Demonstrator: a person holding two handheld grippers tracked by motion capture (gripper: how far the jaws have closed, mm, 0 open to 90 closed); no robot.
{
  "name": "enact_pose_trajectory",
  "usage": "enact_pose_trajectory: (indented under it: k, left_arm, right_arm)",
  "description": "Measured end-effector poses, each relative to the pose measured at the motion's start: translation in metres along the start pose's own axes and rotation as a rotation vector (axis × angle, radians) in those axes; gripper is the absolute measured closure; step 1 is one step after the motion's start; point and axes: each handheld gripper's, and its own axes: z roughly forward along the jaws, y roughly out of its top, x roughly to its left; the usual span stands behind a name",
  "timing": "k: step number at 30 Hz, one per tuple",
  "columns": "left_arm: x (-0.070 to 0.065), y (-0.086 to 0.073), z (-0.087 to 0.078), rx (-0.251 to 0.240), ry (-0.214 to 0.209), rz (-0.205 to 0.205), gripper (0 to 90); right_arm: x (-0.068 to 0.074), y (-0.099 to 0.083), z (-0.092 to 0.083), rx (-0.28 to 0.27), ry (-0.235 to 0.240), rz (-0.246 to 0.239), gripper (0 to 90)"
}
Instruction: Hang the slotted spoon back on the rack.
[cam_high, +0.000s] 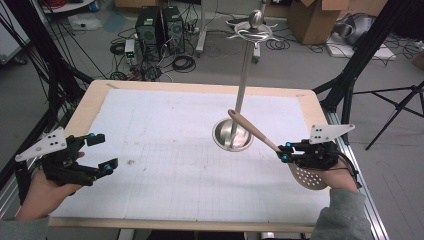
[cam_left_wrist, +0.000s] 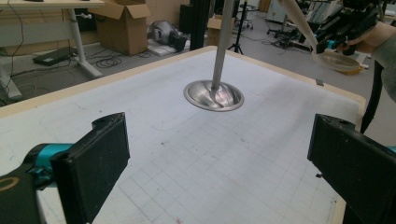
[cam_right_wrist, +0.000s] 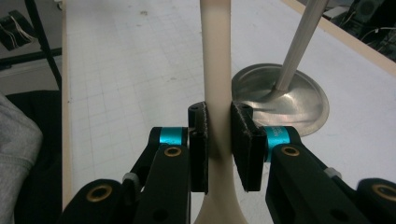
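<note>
A beige slotted spatula (cam_high: 260, 134) hangs above the table at the right, its perforated head (cam_high: 311, 178) low and its handle slanting up to the left. My right gripper (cam_high: 284, 152) is shut on that handle (cam_right_wrist: 217, 70), pads pressed to both sides. A steel utensil stand has a round base (cam_high: 232, 135), a tall pole (cam_high: 243, 82) and hooks at the top (cam_high: 252, 31). The handle tip lies near the pole. My left gripper (cam_high: 101, 151) hovers open and empty at the table's left; in its own view the wide-apart jaws face the base (cam_left_wrist: 214, 95).
A white gridded mat (cam_high: 165, 150) covers the wooden table (cam_high: 90, 97). Beyond the far edge are computer towers (cam_high: 160, 27), cables and cardboard boxes (cam_high: 312, 17). Black tripod legs (cam_high: 395, 115) stand to the right.
</note>
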Motion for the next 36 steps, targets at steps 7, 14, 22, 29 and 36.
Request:
enact_pose_trajectory:
  k: [7,14,22,29,36]
  left_arm:
    - [0.002,0.001,-0.003,-0.011,0.001,-0.009,6.0]
    - [0.001,0.001,-0.005,-0.016,0.007,-0.011,6.0]
    - [0.001,0.002,-0.006,-0.019,0.01,-0.009,6.0]
    - [0.002,0.001,-0.006,-0.018,0.014,-0.013,6.0]
    - [0.001,0.0,-0.004,-0.012,0.008,-0.012,6.0]
  right_arm:
    - [0.0,0.005,-0.007,-0.046,0.007,0.007,77.8]
    - [-0.002,0.005,-0.016,-0.095,0.027,0.012,77.8]
    - [-0.009,0.007,-0.025,-0.095,0.031,0.031,77.8]
    - [-0.012,0.01,-0.032,-0.1,0.014,0.038,77.8]
    - [-0.019,0.012,-0.041,-0.136,0.011,0.062,77.8]
